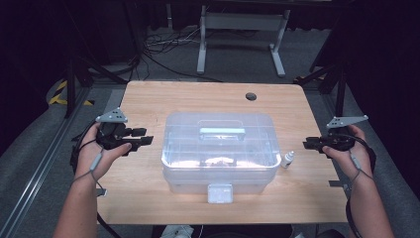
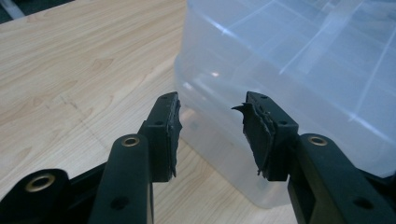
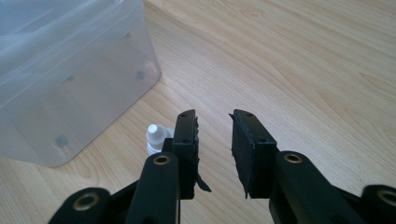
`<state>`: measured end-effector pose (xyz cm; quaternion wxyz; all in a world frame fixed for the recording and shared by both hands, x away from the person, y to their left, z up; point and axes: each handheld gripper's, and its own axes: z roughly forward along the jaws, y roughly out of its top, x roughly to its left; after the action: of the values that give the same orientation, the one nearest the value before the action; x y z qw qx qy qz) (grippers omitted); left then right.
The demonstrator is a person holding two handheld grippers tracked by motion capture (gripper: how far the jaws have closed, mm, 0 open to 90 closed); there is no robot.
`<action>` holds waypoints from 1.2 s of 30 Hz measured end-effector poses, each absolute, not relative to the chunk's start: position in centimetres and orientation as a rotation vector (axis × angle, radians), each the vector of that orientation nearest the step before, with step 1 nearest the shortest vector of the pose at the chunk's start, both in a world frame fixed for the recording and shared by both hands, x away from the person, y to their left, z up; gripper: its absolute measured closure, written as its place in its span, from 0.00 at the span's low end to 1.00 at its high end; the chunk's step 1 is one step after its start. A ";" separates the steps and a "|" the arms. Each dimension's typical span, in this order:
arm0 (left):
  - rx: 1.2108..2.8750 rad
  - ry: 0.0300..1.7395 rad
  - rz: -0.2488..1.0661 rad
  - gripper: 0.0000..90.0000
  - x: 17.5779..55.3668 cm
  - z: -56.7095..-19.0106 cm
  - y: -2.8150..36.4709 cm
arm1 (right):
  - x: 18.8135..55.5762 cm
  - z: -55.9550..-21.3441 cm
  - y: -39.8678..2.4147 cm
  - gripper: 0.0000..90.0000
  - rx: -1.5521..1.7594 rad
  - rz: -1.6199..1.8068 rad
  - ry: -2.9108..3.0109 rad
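A clear plastic storage box (image 1: 218, 148) with a closed lid and a pale handle (image 1: 222, 131) stands in the middle of the wooden table (image 1: 148, 99). My left gripper (image 1: 147, 136) hovers just left of the box, pointing at its side wall (image 2: 303, 70). Its jaws (image 2: 210, 107) are open with nothing between them. A small white bottle (image 1: 288, 159) stands upright by the box's right end. My right gripper (image 1: 307, 144) is a little to the right of that bottle. It is open (image 3: 212, 119) and empty, with the bottle (image 3: 156, 136) just beyond its left jaw.
A white latch (image 1: 220, 193) hangs on the box's near wall. A dark cable hole (image 1: 251, 96) sits in the tabletop at the back right. Bare wood lies on both sides of the box. Beyond the table are a desk frame (image 1: 237, 29) and cables on the floor.
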<state>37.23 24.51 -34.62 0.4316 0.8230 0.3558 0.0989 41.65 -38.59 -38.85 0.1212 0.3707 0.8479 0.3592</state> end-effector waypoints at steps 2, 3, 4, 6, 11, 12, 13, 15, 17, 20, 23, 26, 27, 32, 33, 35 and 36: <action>2.046 0.883 0.224 0.63 37.3 -34.2 24.2 | 41.6 -38.8 -38.7 0.80 1.087 1.052 2.472; 2.046 0.878 0.217 0.64 37.3 -34.0 24.0 | 41.6 -38.8 -38.8 0.80 1.092 1.050 2.471; 2.049 0.864 0.217 0.64 37.4 -33.8 23.9 | 41.5 -38.8 -38.8 0.80 1.092 1.050 2.471; 2.062 0.848 0.212 0.64 37.5 -33.3 23.7 | 41.5 -38.8 -38.8 0.80 1.090 1.052 2.472; 2.059 0.801 0.194 0.64 37.5 -32.2 22.9 | 41.5 -38.7 -38.8 0.80 1.081 1.052 2.476; 2.061 0.795 0.192 0.64 37.5 -32.0 22.7 | 41.5 -38.7 -38.8 0.80 1.081 1.054 2.476; 2.067 0.784 0.194 0.64 37.6 -31.9 22.5 | 41.5 -38.7 -38.7 0.80 1.079 1.057 2.477; 2.071 0.771 0.196 0.64 37.6 -31.6 22.1 | 41.5 -38.7 -38.7 0.80 1.077 1.056 2.479; 2.068 0.759 0.194 0.65 37.6 -31.4 21.7 | 41.6 -38.8 -38.6 0.80 1.078 1.053 2.484; 2.075 0.737 0.192 0.65 37.8 -31.1 21.1 | 41.6 -38.9 -38.5 0.80 1.070 1.052 2.489; 2.077 0.722 0.190 0.64 37.9 -30.8 20.5 | 41.6 -38.8 -38.5 0.79 1.071 1.052 2.492; 2.083 0.699 0.181 0.64 38.1 -30.6 19.8 | 41.5 -38.9 -38.4 0.79 1.070 1.053 2.493; 2.085 0.690 0.176 0.64 38.1 -30.5 19.5 | 41.4 -38.9 -38.4 0.79 1.070 1.054 2.492; 2.097 0.650 0.160 0.63 38.4 -30.1 18.0 | 41.1 -38.8 -38.5 0.79 1.069 1.057 2.489; 2.104 0.636 0.153 0.63 38.5 -30.0 17.7 | 41.0 -38.8 -38.6 0.79 1.071 1.056 2.487; 2.107 0.625 0.141 0.63 38.7 -29.9 17.0 | 40.8 -38.8 -38.7 0.79 1.076 1.057 2.482; 2.115 0.614 0.143 0.63 38.8 -29.9 16.7 | 40.8 -38.8 -38.8 0.79 1.079 1.056 2.481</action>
<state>38.84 16.75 -29.88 0.4507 0.8555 0.2485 0.0578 40.75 -38.80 -38.81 0.1183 0.3687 0.8484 0.3610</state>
